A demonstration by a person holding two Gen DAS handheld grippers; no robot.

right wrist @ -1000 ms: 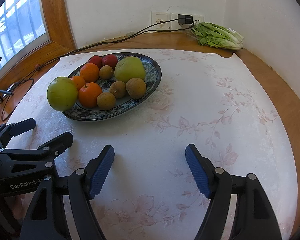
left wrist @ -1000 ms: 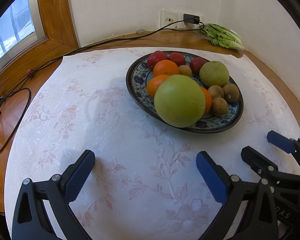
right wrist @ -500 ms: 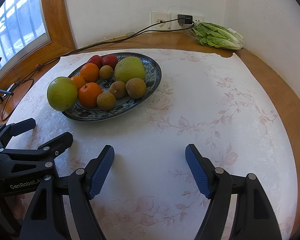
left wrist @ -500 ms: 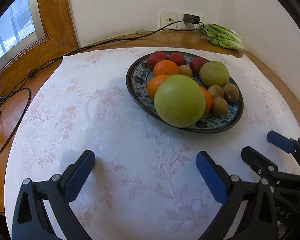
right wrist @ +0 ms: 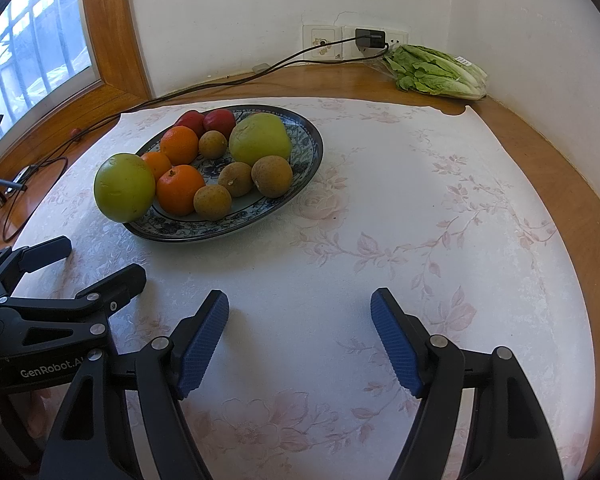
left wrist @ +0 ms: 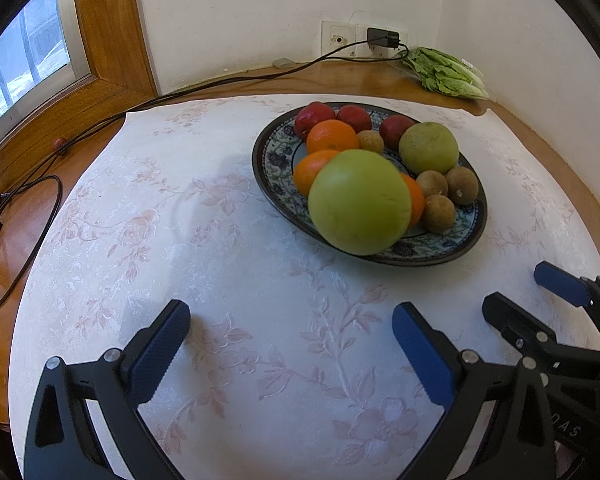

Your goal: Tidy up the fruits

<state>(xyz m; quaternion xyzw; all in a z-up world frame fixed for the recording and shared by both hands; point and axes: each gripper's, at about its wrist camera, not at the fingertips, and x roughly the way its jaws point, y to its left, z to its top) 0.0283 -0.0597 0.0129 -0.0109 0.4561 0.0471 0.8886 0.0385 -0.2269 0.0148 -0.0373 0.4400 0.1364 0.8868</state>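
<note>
The plate (right wrist: 300, 168) of fruits sat on the counter's cloth (right wrist: 380, 220), ahead of me. My left view showed three red fruits (left wrist: 314, 116), my right only two. Both my left gripper (left wrist: 290, 344) and right gripper (right wrist: 300, 332) had jaws released, empty.

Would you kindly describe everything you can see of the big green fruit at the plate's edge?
The big green fruit is round, smooth-skinned and yellowish green, with faint specks and a dull sheen. It is the largest fruit here and looks whole. It sits on the near rim of the patterned plate, overhanging the edge towards the tablecloth, and leans against two oranges behind it. Neither gripper touches it.
</note>
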